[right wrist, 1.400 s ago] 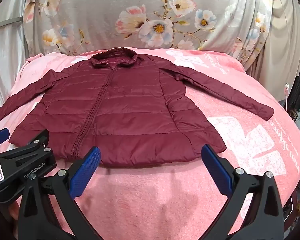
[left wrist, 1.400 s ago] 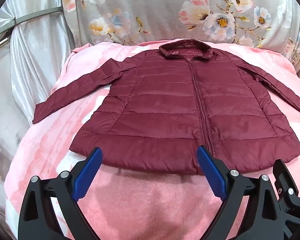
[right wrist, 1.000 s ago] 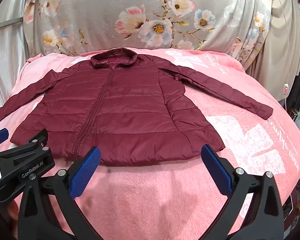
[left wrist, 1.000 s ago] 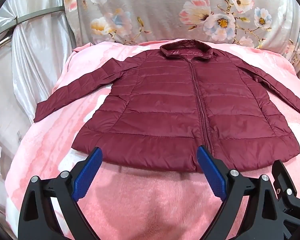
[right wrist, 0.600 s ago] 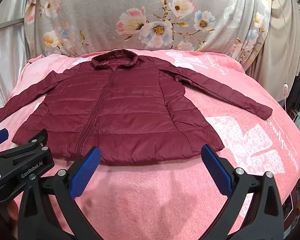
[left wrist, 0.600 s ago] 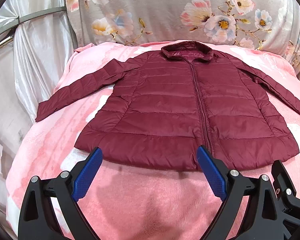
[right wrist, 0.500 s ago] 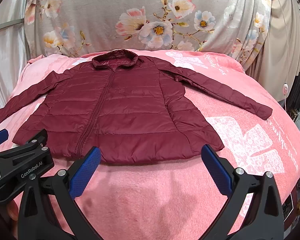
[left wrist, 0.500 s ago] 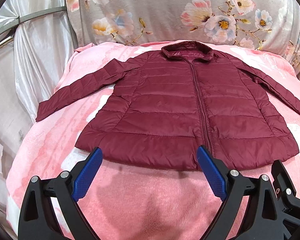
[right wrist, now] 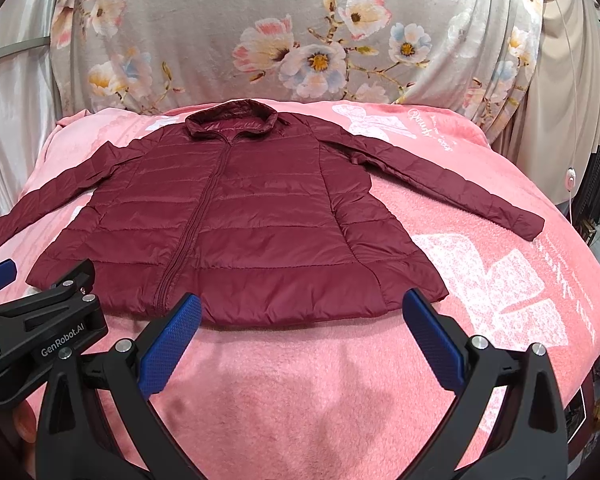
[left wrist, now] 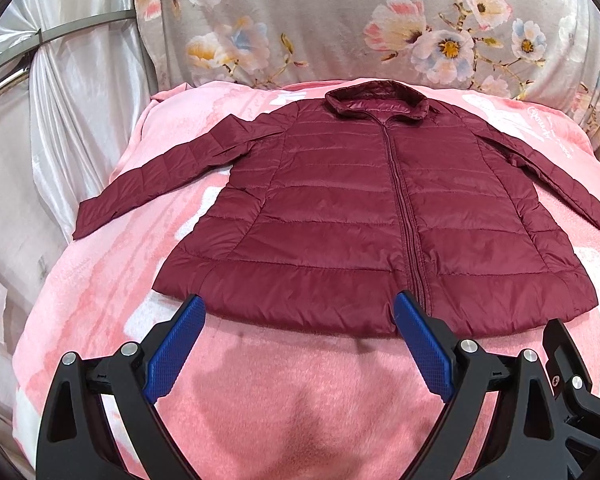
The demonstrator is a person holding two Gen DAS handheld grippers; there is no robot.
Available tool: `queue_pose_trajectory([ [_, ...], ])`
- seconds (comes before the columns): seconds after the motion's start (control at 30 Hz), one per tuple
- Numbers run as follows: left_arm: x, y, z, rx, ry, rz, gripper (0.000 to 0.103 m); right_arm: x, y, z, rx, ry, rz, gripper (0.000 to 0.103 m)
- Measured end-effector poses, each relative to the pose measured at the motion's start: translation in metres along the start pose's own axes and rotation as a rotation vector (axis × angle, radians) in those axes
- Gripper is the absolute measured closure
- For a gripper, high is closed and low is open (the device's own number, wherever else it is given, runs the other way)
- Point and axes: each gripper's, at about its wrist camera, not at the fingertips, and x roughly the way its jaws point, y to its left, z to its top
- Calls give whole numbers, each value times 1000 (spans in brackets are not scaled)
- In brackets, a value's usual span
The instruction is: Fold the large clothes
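Observation:
A maroon quilted puffer jacket [left wrist: 340, 208] lies flat and zipped on a pink blanket [left wrist: 284, 400], collar far, both sleeves spread out to the sides. It also shows in the right wrist view [right wrist: 252, 216]. My left gripper [left wrist: 298, 312] is open and empty, hovering just short of the jacket's near hem, left of the zipper. My right gripper [right wrist: 302, 312] is open and empty, above the hem's right half. The left gripper's body [right wrist: 40, 340] shows at the lower left of the right wrist view.
A grey floral cloth [left wrist: 340, 24] hangs behind the bed. White satin curtains and a metal rail [left wrist: 60, 80] stand at the left. A beige curtain and a white cord [right wrist: 568, 120] hang at the right. The blanket drops off at the right edge [right wrist: 588, 320].
Both grippers have drawn back slightly from the jacket, so the hem sits a little farther from the fingertips. The jacket has not moved. Both grippers stay open.

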Motion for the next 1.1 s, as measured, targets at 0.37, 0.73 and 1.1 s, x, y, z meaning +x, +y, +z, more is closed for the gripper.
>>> queue_pose_trajectory([
  [0.37,0,0,1,-1,-1,3,11,-2,3,1,-3,-2,0,5],
  [0.73,-2,7,3,-7,2,5,11,-4,8,2,-5,-3,6,5],
  [1.1,-2,13,3,-8,2,6,11,-3,10,1,-3,-2,6,5],
])
